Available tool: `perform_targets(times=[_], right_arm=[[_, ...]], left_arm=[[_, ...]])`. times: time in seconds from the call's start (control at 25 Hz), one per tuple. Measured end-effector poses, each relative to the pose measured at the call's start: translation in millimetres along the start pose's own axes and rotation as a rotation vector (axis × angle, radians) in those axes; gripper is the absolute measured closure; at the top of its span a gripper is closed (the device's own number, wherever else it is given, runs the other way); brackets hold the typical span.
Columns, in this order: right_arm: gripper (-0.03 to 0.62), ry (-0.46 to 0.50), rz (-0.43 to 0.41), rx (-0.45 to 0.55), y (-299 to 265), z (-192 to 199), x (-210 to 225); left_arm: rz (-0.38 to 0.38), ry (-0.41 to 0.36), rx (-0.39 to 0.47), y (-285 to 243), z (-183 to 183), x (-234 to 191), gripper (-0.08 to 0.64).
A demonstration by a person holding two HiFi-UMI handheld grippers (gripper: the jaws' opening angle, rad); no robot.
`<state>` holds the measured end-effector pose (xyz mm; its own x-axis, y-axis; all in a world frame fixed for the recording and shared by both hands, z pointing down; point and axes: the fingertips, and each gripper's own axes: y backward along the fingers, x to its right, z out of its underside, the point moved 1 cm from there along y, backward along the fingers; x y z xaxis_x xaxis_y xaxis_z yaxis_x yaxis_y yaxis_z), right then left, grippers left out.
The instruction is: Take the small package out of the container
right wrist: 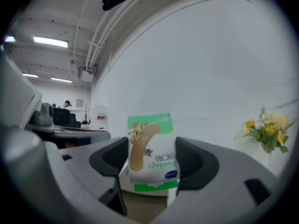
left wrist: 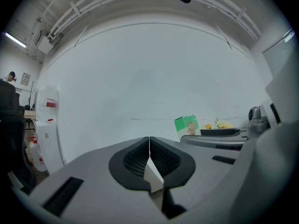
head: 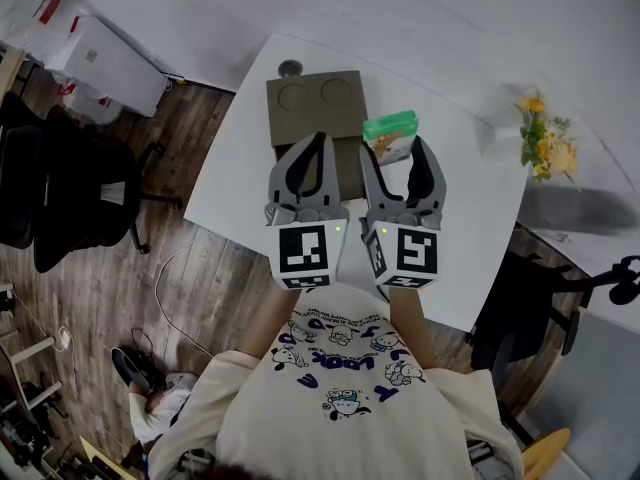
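Two grey fingers (right wrist: 196, 160) of the right gripper (right wrist: 150, 158) are clamping a small green-and-white bandage package (right wrist: 152, 146), which is standing upright between them, its green top edge poking above their tips. The left gripper (left wrist: 149, 141) is hovering alongside, its fingers pressed together on nothing. A brown cardboard container (head: 315, 93) with two round recesses is lying on the white worktop (head: 450, 188) ahead of the left fingers; the package is showing just right of its edge. Yellow flowers (right wrist: 268, 129) are standing further right of the right fingers.
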<state>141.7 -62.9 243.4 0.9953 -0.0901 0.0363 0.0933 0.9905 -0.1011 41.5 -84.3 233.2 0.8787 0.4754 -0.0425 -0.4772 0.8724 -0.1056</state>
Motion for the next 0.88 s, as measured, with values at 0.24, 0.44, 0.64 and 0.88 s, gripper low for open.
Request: perform_targets(times=[0.24,0.44,0.64,0.88], right_arm=[[0.293,-0.003,0.0,0.009,0.7,-2.6,-0.9],[0.293,-0.005,0.0,0.016,0.7,-4.5,-1.2],[0.293,-0.004,0.001,0.016,0.4,-4.8,-0.9],[0.293,0.002,0.001,0.013,-0.6,-3.8,0.6]], left_arm=[[-0.003,0.003,0.002,1.8,0.1,-1.3,0.544],[-0.003,0.005,0.004,1.6,-0.4,-1.4,0.544],[-0.002,0.006,0.003,1.4,0.2,-2.0,0.544],[0.001,0.006,0.005,-0.9,-0.5,-1.3,0.544]])
